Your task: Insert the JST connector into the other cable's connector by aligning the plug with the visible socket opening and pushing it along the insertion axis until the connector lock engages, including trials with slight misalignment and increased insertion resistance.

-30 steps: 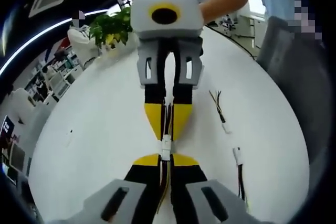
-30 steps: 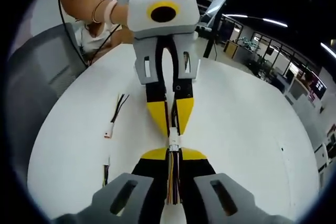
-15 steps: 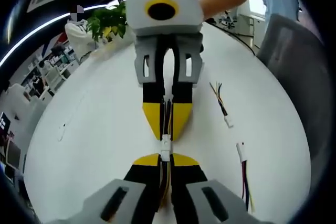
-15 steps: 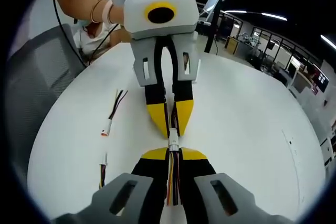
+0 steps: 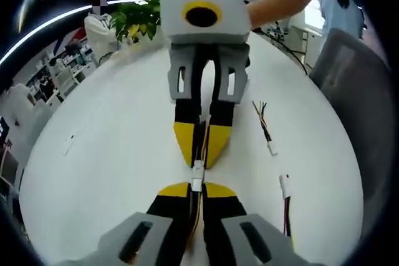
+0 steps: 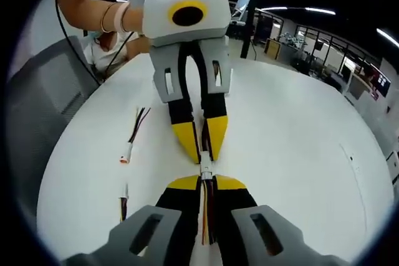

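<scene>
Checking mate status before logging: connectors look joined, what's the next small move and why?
Probably a short extra push along the cable axis. The two white connectors meet end to end between the left hand-held gripper and right hand-held gripper, aligned, but lock engagement can't be seen.

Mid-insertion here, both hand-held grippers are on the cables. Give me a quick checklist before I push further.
1. Left hand-held gripper clamped on its cable: ok.
2. Right hand-held gripper clamped on its cable: ok.
3. White connectors meet tip to tip between the two: ok.
4. Both in one straight line: ok in both views.
5. Lock engaged: cannot tell.
6. Spare cables lie apart on the white table: ok.
</scene>
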{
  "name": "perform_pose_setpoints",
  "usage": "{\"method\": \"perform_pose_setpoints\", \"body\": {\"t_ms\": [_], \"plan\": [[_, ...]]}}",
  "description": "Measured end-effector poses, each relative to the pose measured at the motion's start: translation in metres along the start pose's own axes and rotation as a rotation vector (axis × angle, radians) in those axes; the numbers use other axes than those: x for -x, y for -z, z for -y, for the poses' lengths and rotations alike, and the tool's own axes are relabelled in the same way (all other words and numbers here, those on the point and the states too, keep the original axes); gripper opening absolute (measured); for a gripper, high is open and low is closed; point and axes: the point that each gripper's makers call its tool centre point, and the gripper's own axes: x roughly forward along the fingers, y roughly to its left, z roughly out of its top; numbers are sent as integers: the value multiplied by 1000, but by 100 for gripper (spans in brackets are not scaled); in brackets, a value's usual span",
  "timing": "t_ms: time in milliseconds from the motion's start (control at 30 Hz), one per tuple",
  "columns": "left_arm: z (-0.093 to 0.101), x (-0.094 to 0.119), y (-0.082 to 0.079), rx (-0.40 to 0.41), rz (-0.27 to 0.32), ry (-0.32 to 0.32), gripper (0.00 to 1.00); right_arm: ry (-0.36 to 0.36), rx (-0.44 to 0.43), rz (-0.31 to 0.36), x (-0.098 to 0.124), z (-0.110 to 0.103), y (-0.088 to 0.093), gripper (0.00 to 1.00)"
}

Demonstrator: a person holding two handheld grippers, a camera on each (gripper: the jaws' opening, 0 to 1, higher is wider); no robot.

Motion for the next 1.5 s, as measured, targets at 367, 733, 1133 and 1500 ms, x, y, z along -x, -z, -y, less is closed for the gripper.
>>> {"method": "perform_pose_setpoints", "body": {"t_ms": [367,733,1133,1500], "plan": [[-2,-2,2,32,2,-18,0,22,8,-1,0,3,1,5],[-4,3,4,18,-5,-47,6,62,-30,13,10,11,2,10],[-12,20,-1,32,22,-134,9,109,-44,36,26,14,-8,10],[-9,43,-10,41,40,-193,14,161,-16,61,50,11,-27,11]]}}
